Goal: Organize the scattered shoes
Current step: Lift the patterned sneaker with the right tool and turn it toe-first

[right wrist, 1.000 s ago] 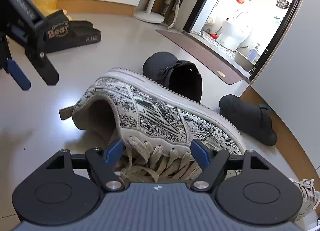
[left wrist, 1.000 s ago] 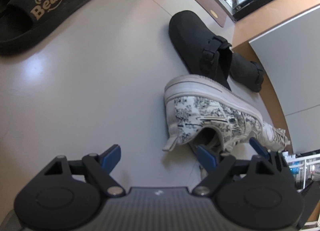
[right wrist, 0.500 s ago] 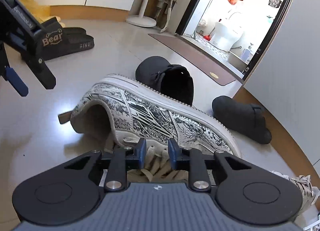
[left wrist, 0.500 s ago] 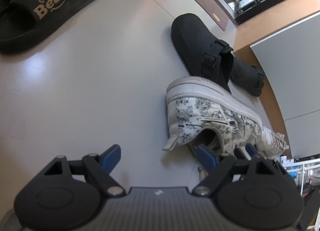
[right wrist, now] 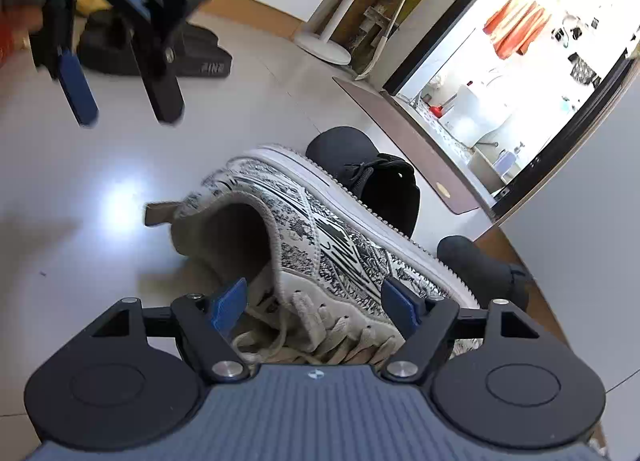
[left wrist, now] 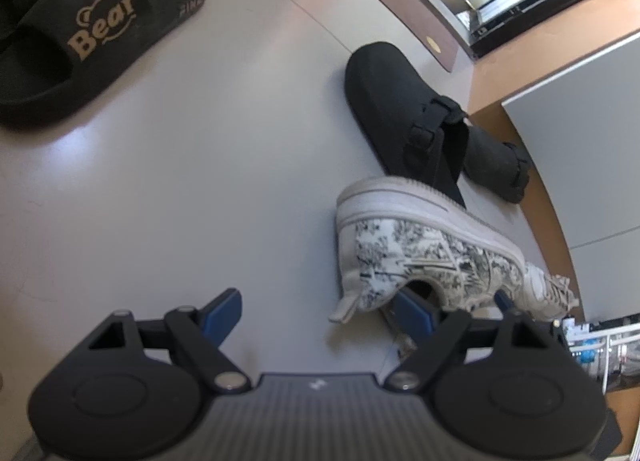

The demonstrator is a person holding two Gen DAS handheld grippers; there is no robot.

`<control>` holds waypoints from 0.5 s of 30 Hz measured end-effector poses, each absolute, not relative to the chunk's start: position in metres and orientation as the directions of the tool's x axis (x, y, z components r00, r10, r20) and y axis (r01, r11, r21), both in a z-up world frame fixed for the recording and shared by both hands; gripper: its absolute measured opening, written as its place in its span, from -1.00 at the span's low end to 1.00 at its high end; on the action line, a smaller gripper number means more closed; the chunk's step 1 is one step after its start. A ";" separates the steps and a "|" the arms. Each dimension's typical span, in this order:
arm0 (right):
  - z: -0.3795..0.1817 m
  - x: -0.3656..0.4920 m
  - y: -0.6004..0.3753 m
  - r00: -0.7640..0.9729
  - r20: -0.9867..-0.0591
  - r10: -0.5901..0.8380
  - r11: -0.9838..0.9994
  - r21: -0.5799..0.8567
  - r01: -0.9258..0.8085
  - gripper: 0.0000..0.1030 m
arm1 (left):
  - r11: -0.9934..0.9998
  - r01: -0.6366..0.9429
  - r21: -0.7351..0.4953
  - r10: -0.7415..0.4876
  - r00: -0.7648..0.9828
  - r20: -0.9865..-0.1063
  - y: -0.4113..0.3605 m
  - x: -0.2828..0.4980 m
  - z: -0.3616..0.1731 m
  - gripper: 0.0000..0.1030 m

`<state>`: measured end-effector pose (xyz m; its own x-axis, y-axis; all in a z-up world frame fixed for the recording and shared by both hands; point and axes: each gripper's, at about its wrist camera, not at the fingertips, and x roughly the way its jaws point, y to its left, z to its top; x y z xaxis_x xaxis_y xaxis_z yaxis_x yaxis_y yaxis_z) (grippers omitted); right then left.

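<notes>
A white sneaker with a black print [left wrist: 432,249] lies tipped on its side on the pale floor, sole toward the black clogs. My right gripper [right wrist: 316,301] is at its laces and its jaws are opening. One blue pad sits inside the shoe's mouth and the other outside the printed side, neither pressing. My left gripper [left wrist: 316,307] hangs open over bare floor, just left of the sneaker's heel tab, holding nothing. In the right wrist view the left gripper [right wrist: 126,111] hovers at the upper left.
Two black clogs [left wrist: 400,101] [left wrist: 496,165] lie beyond the sneaker, near a brown mat [right wrist: 408,125] at a bright doorway. Black "Bear" slides [left wrist: 92,33] sit at the far left. A fan stand [right wrist: 324,45], a grey panel [left wrist: 580,141] and a wire rack [left wrist: 600,349] border the floor.
Half a second ago my right gripper's jaws were pinched together at the sneaker's laces; now they stand wide again and the gripper has rolled. The left gripper has hardly moved.
</notes>
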<state>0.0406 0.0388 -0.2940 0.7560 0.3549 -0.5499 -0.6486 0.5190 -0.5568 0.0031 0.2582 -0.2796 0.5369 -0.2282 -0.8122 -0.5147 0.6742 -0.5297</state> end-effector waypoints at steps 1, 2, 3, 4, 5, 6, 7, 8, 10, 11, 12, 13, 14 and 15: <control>-0.295 0.044 0.039 0.772 -0.537 0.342 0.525 -0.572 -0.630 0.50 | 0.673 -0.519 -0.528 -0.228 0.533 -0.815 0.258 0.004 -0.280 0.65; -0.294 0.046 0.037 0.773 -0.533 0.344 0.527 -0.572 -0.629 0.52 | 0.672 -0.522 -0.525 -0.227 0.530 -0.817 0.258 0.005 -0.281 0.65; -0.293 0.047 0.036 0.769 -0.535 0.351 0.527 -0.566 -0.634 0.52 | 0.675 -0.522 -0.521 -0.227 0.526 -0.820 0.258 0.005 -0.282 0.65; -0.292 0.047 0.035 0.768 -0.533 0.356 0.523 -0.567 -0.636 0.52 | 0.680 -0.520 -0.518 -0.228 0.522 -0.822 0.257 0.007 -0.282 0.65; -0.292 0.047 0.034 0.770 -0.529 0.358 0.518 -0.574 -0.635 0.51 | 0.681 -0.518 -0.517 -0.228 0.521 -0.823 0.256 0.007 -0.283 0.65; -0.290 0.046 0.034 0.778 -0.518 0.356 0.517 -0.584 -0.626 0.49 | 0.681 -0.518 -0.517 -0.228 0.521 -0.823 0.255 0.007 -0.282 0.65; -0.288 0.044 0.035 0.791 -0.501 0.352 0.520 -0.598 -0.610 0.47 | 0.681 -0.518 -0.517 -0.228 0.521 -0.823 0.255 0.007 -0.282 0.65; -0.287 0.043 0.035 0.799 -0.489 0.349 0.524 -0.605 -0.599 0.37 | 0.682 -0.517 -0.517 -0.228 0.521 -0.823 0.255 0.007 -0.282 0.65; -0.279 0.043 0.036 0.828 -0.452 0.332 0.548 -0.621 -0.560 0.28 | 0.683 -0.518 -0.515 -0.226 0.520 -0.823 0.255 0.007 -0.282 0.65; -0.276 0.044 0.036 0.831 -0.449 0.328 0.556 -0.619 -0.554 0.28 | 0.683 -0.519 -0.515 -0.226 0.520 -0.824 0.255 0.006 -0.282 0.65; -0.274 0.048 0.035 0.826 -0.457 0.329 0.564 -0.607 -0.560 0.28 | 0.682 -0.519 -0.515 -0.226 0.520 -0.824 0.254 0.006 -0.283 0.65; -0.273 0.053 0.035 0.817 -0.469 0.335 0.567 -0.592 -0.572 0.28 | 0.681 -0.520 -0.516 -0.227 0.519 -0.824 0.253 0.006 -0.283 0.65; -0.273 0.056 0.034 0.812 -0.475 0.339 0.565 -0.587 -0.580 0.28 | 0.680 -0.520 -0.516 -0.228 0.519 -0.824 0.253 0.007 -0.283 0.65; -0.274 0.059 0.035 0.806 -0.481 0.344 0.556 -0.588 -0.588 0.27 | 0.682 -0.518 -0.516 -0.230 0.519 -0.824 0.252 0.007 -0.283 0.65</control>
<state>0.0587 0.0347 -0.2737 0.8065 0.3444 -0.4806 -0.5877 0.5558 -0.5879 0.0066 0.2516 -0.2831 0.5186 -0.2296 -0.8236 -0.5178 0.6822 -0.5162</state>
